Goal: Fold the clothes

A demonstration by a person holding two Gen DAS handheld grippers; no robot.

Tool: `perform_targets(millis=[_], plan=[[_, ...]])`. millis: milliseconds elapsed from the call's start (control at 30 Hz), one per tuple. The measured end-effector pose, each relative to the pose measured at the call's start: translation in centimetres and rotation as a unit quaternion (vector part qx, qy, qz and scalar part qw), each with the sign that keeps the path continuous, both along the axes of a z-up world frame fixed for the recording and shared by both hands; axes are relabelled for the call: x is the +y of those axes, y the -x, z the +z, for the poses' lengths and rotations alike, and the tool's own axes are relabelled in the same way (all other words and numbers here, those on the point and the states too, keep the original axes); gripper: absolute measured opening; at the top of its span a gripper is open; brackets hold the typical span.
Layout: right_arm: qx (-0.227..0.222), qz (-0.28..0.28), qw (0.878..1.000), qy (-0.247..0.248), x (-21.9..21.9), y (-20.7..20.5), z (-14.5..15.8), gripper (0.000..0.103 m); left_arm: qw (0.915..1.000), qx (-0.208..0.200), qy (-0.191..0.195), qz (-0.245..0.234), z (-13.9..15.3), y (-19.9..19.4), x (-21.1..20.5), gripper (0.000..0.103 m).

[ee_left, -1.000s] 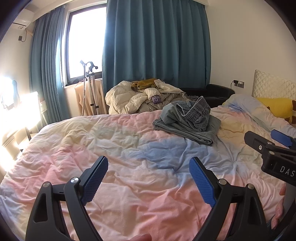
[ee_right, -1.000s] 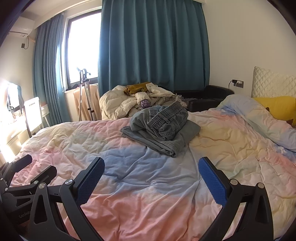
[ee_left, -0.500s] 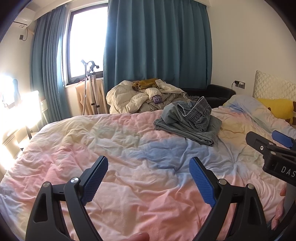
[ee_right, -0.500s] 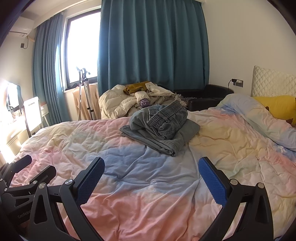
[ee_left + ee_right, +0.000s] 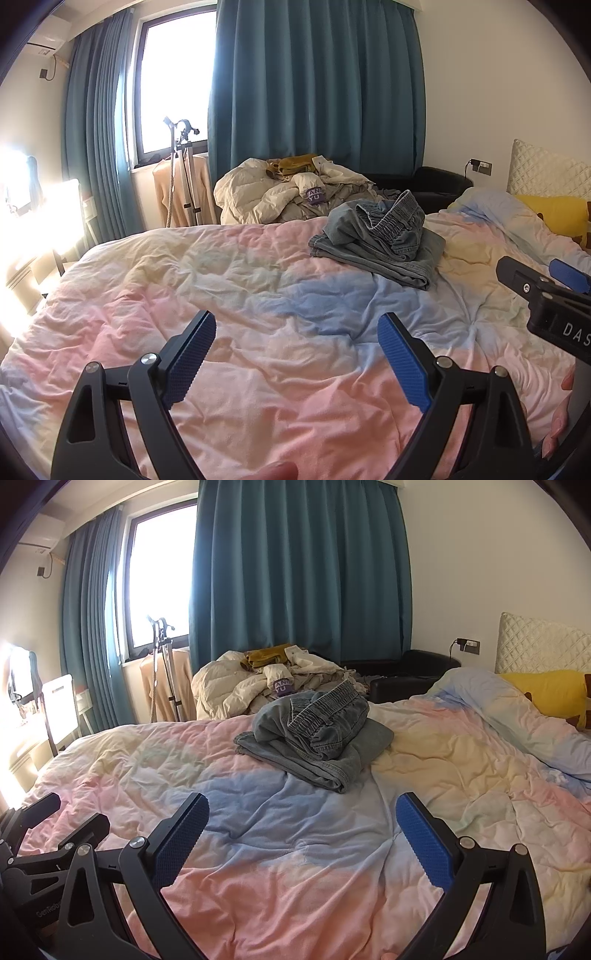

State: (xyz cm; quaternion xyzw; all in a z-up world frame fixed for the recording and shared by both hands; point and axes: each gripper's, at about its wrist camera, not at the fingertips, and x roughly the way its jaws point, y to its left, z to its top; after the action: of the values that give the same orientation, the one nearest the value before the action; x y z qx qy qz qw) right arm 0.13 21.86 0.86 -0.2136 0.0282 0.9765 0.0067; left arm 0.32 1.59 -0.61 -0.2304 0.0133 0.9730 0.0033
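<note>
Grey-blue denim, heaped as jeans (image 5: 314, 734) on the bed (image 5: 295, 849), toward its far edge, roughly midway along it. Lower part folded flat on the pastel duvet (image 5: 258, 295); elasticated waistband bunched and standing up on top. Nothing touching the garment.

Left claw (image 5: 296, 356) low over the near part of the bed, blue ribbed pads spread wide, nothing between them. Well apart from the jeans, which sit ahead and to the right in the left wrist view. Fingertip (image 5: 277, 470) of the holding hand visible at the bottom edge.

Right claw (image 5: 302, 836) likewise spread wide and empty above the duvet, the jeans straight ahead, well apart. Seen also from the left wrist view at the right edge, beside the left claw. Left claw's black frame visible at the lower left of the right wrist view.

Beyond the far edge of the bed, a pile of cream bedding and clothes (image 5: 295, 192) with a mustard piece on top. Yellow pillow (image 5: 546, 690) at the head of the bed, against a quilted headboard (image 5: 543, 642). Teal curtains (image 5: 295, 572) behind, beside a bright window (image 5: 159, 572). Garment steamer stand (image 5: 183, 173) under the window.
</note>
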Motion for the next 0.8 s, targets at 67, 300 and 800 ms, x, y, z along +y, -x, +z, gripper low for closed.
perform_targets(millis=[67,300,800], plan=[[0.0,-0.008,1.0,0.005,0.1,0.4,0.3,0.103,1.0,-0.006,-0.006,-0.003,0.0,0.4,0.1,0.091],[0.035,-0.039,0.998,0.017,1.1,3.4,4.2,0.103,0.9999,-0.009,-0.011,-0.007,1.3,2.7,0.3,0.091],[0.009,-0.084,0.992,0.098,8.9,9.6,-1.3,0.103,0.9913,-0.072,-0.047,-0.1,0.7,20.9,9.1,0.091]])
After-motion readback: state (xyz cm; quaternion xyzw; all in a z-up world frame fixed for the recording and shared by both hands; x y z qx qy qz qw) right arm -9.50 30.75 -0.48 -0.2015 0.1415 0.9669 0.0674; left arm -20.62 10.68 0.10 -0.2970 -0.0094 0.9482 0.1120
